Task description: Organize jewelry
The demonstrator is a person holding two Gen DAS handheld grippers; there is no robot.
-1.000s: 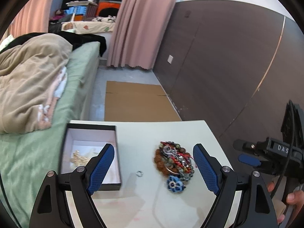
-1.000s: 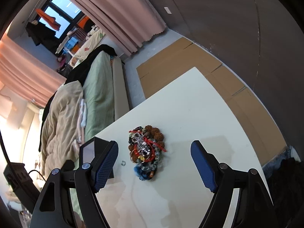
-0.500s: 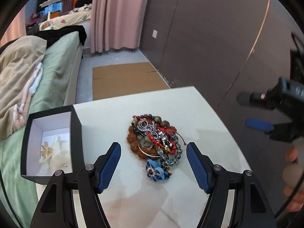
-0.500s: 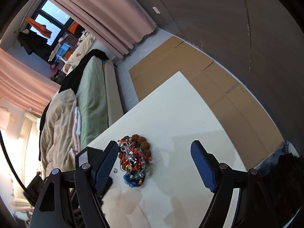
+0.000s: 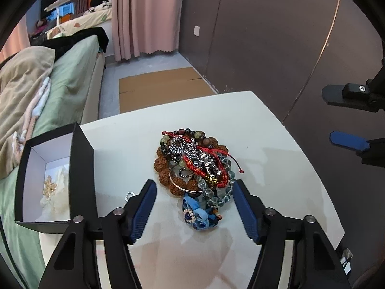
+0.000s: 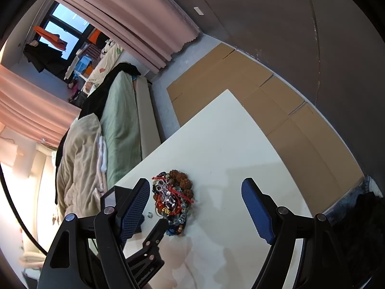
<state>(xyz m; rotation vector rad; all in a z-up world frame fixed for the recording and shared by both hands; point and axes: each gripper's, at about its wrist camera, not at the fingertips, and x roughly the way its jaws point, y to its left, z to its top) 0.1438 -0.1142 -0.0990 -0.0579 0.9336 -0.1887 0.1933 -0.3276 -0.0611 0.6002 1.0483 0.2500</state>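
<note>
Your white surface [image 5: 276,149] stands beside a bed [image 5: 72,72] with green bedding, and flattened cardboard [image 5: 163,84] lies on the floor beyond it. At the surface's left edge sits the open black box [image 5: 81,168], white inside, with a small gold piece [image 5: 49,185] resting on pale padding. The jewelry pile [image 5: 192,166] lies mid-surface, well apart from the box: brown seed beads, a silver chain, red cord, grey glass beads, and a blue fabric flower [image 5: 195,212] at its near end. A small silver ring [image 5: 129,195] lies alone between pile and box. Your left gripper [image 5: 193,192] hovers over the pile's near end, its jaws closing with the flower between them, pads not yet touching. Your right gripper [image 6: 196,192] hangs with jaws wide and empty, the pile just inside its left finger
</note>
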